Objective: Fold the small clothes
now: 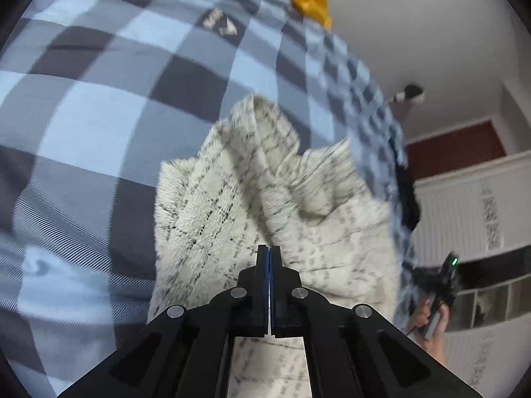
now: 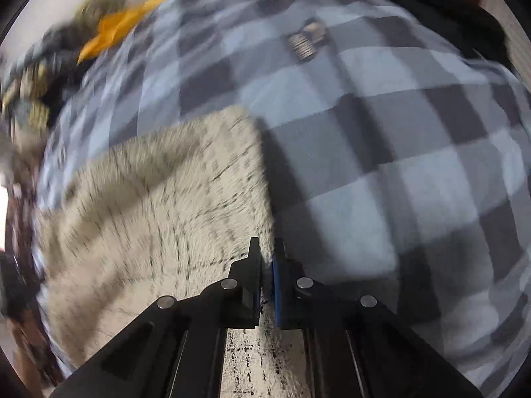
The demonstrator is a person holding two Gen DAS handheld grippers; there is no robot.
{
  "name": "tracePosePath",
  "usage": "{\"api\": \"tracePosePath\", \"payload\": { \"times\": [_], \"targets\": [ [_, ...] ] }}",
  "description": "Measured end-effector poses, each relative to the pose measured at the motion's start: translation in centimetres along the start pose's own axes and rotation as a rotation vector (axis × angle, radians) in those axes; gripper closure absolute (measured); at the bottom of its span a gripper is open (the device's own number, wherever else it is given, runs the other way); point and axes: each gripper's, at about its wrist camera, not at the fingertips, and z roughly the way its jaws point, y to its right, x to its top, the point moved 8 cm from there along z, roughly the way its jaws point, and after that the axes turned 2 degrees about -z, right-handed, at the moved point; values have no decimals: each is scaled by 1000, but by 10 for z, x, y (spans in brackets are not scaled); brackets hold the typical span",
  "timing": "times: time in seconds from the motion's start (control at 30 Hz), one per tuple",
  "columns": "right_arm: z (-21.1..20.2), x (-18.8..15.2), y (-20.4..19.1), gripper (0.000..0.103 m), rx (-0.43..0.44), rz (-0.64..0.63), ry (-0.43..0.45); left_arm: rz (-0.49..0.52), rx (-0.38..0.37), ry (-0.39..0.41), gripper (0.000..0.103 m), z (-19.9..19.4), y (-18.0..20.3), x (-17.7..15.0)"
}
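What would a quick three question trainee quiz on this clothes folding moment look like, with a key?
1. True or false: the left tongs are shut on the cream garment.
2. What lies under the garment: A bare wood, B checkered blanket, C tiles?
3. What colour is the cloth at the blanket's far edge?

Key: 1 true. 2 B. 3 orange.

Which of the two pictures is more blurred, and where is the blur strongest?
Right wrist view: more blurred, strongest at the left edge, where the orange cloth smears; the cream garment streaks. Left wrist view: sharper; blanket checks crisp, garment only lightly streaked. Both bend straight lines at the rim.
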Motion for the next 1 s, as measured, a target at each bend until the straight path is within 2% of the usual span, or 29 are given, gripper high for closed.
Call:
{"api": "tracePosePath", "payload": {
  "times": [0.07,0.1,0.13,0.17,0.23,0.27,0.33,0.37,0.4,0.43,0.47,0.5,0.53,0.63,0.7,0.77,0.8,0.83,0.9,0.93,1.0],
  "targets": [
    [-25,9,44,103,-35,158,91,-8,2,25,103,-17,-4,1],
    [-31,9,60,103,-41,201,106,-5,24,20,103,-24,-8,-4],
    [-28,8,66,103,-34,218,80,-1,46,12,103,-23,-10,-3],
    [-23,0,71,103,-12,235,11,3,67,1,103,-22,-14,-5],
    [-23,-18,76,103,11,284,-65,10,144,-46,103,-21,-27,-12],
    [-27,-26,70,103,30,306,-86,12,151,-66,103,-20,-31,-14],
    [-45,-48,45,101,133,322,-91,44,168,-97,101,-14,-33,-20],
    [-51,-57,28,98,168,307,-92,63,181,-108,95,-12,-33,-21],
    [-61,-68,14,88,201,287,-90,75,192,-117,87,-11,-33,-23],
    [-73,-82,1,67,226,261,-89,90,205,-129,56,-8,-31,-24],
    [-86,-96,-10,55,241,230,-83,99,203,-131,17,-5,-28,-25],
    [-95,-107,-16,38,246,210,-73,113,205,-117,7,-5,-25,-26],
    [-107,-121,-25,33,244,172,-53,129,208,-107,2,-3,-22,-25],
    [-126,-152,-33,32,190,89,-1,162,241,-145,2,11,-19,-27],
    [-123,-161,-25,32,135,76,26,190,303,-180,9,24,-21,-31],
    [-114,-164,-17,32,88,75,38,261,368,-200,63,31,-20,-37],
    [-105,-162,-12,32,36,80,34,289,406,-190,68,30,-19,-38],
    [-97,-159,-7,32,-25,77,24,297,411,-159,83,24,-17,-39],
    [-87,-156,-5,32,-68,46,10,286,403,-107,93,8,-13,-39],
    [-83,-155,-8,32,-76,35,7,259,374,-69,97,-5,-11,-39],
    [-83,-153,-9,32,-82,19,12,224,269,20,97,-38,-1,-41]
  ]
}}
